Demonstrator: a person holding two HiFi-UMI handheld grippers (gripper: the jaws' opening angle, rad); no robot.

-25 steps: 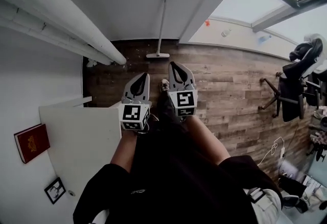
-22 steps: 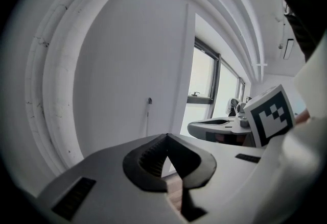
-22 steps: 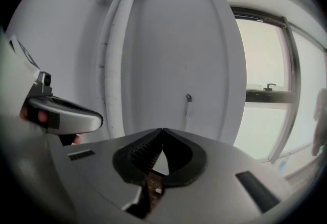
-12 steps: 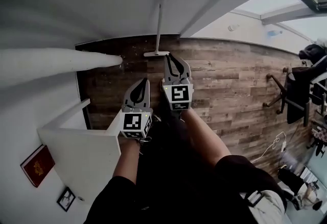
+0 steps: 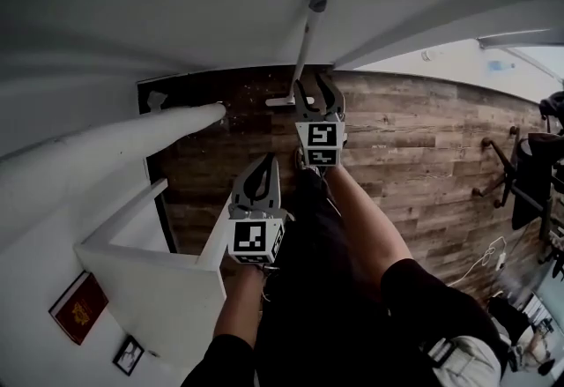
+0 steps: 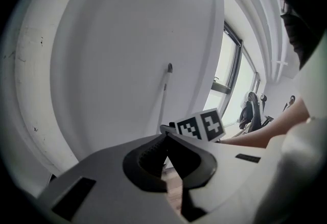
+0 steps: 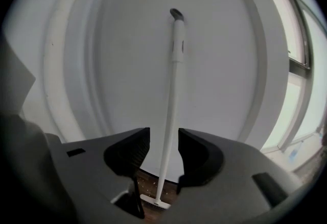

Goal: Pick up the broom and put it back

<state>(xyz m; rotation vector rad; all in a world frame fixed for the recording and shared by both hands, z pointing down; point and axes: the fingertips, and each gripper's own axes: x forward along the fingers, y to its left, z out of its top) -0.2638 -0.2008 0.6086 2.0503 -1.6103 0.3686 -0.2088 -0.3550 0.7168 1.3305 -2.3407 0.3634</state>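
Note:
A white broom (image 5: 302,50) leans upright against the white wall, its flat head (image 5: 280,100) on the wooden floor. My right gripper (image 5: 319,84) is stretched out close to its lower handle, and its jaws are opening. In the right gripper view the thin handle (image 7: 172,100) runs up through the gap of the right gripper (image 7: 164,139), and neither pad touches it. My left gripper (image 5: 264,161) hangs back, nearer the body, shut and empty. In the left gripper view the left gripper (image 6: 166,137) has its tips together, with the right gripper's marker cube (image 6: 200,125) and the broom (image 6: 164,96) beyond.
A thick white pipe (image 5: 132,143) crosses at the left above a white shelf unit (image 5: 150,262). A red book (image 5: 77,308) lies at the lower left. An office chair (image 5: 529,174) stands at the far right by the window. Small specks lie on the floor (image 5: 238,107) near the wall.
Both grippers moved forward and down toward the wall, the right one farther, up to the broom. The right jaws, shut before, now stand apart.

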